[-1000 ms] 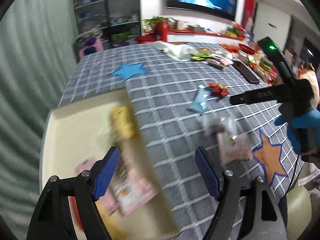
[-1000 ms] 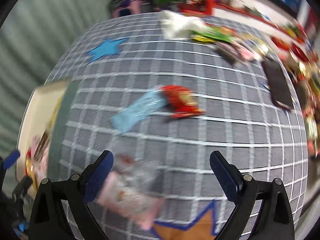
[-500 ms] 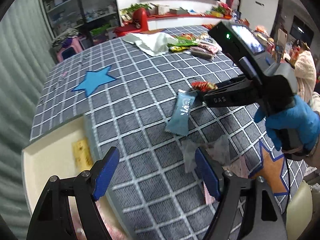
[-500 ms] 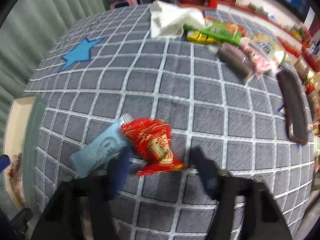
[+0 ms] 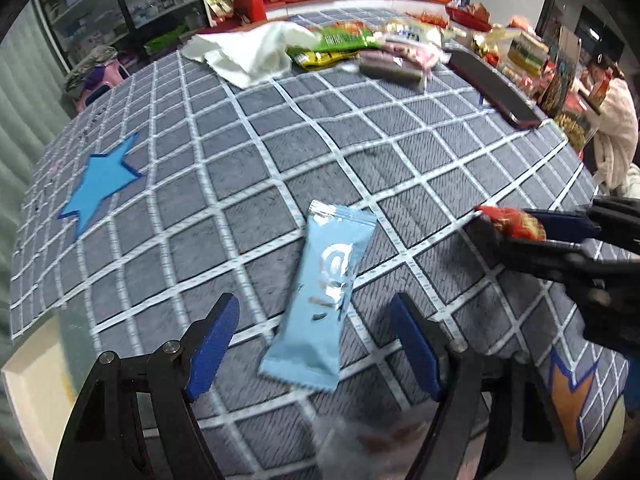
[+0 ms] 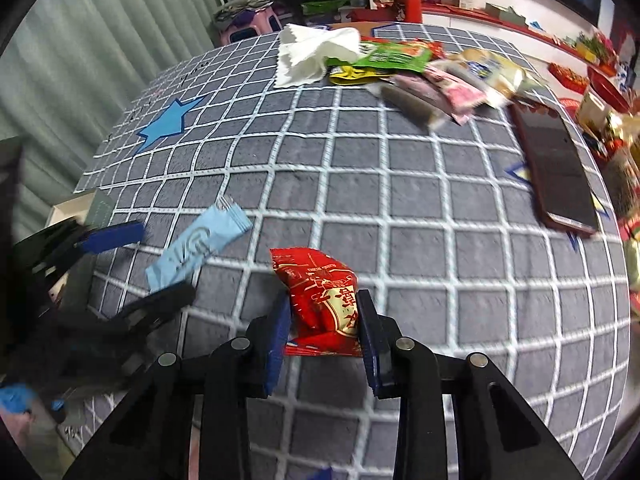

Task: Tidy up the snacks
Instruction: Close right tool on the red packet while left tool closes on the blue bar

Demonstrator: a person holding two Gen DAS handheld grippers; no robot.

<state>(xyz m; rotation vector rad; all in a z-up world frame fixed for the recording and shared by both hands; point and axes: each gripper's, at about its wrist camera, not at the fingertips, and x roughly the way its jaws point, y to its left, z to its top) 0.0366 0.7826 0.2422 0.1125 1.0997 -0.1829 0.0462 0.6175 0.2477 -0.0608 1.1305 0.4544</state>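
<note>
A light blue snack packet lies flat on the grey checked tablecloth, right in front of my open left gripper, between its two blue pads. It also shows in the right wrist view. My right gripper is shut on a red snack packet, squeezing its near end just above the cloth. In the left wrist view the right gripper holds the red packet at the right. A clear wrapped snack lies blurred below the left gripper.
A cream tray sits at the left table edge. At the far side lie a white cloth, green and pink snack packets and a dark phone. A blue star patch marks the cloth.
My left gripper has moved away from the tray and over the blue packet. My right gripper has come down on the red packet, closed on it and drawn it away from the blue one.
</note>
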